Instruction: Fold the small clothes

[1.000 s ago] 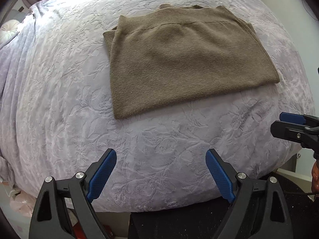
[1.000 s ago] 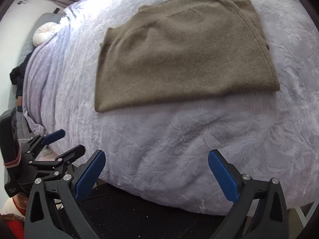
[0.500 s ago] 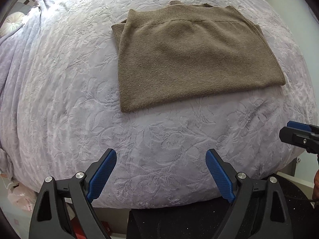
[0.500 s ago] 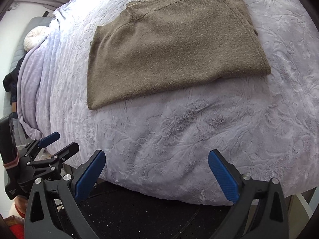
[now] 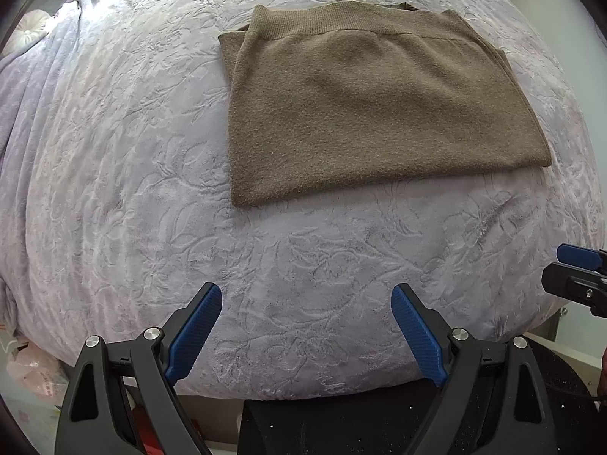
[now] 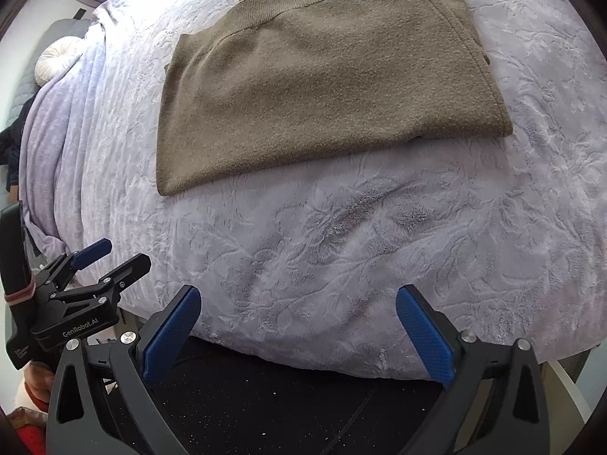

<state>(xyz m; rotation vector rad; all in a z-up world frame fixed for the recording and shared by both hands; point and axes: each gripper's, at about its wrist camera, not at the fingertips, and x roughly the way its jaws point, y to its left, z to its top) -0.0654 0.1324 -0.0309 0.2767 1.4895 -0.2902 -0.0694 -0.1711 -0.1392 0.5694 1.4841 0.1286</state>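
Both tongs, left [image 5: 306,335] and right [image 6: 297,335], gape wide and empty above the bed's [image 5: 114,189] near edge, well short of the folded brown sweater [image 5: 371,113].

The folded sweater [image 5: 364,113] is showing a matt olive-brown knit, finely nubbed and fuzzy, with a ribbed band along its far edge. The bedspread [image 5: 132,159] under it is looking like plush lavender fleece, embossed with a raised leaf-and-flower pattern and catching a soft sheen in the light. The left gripper [image 5: 306,326] and the right gripper [image 6: 297,328] are showing matt black plastic arms, small shiny metal pivot pins, and blue pads with a fine grid texture. A round white cushion [image 6: 57,58] is looking like gathered, soft cloth.
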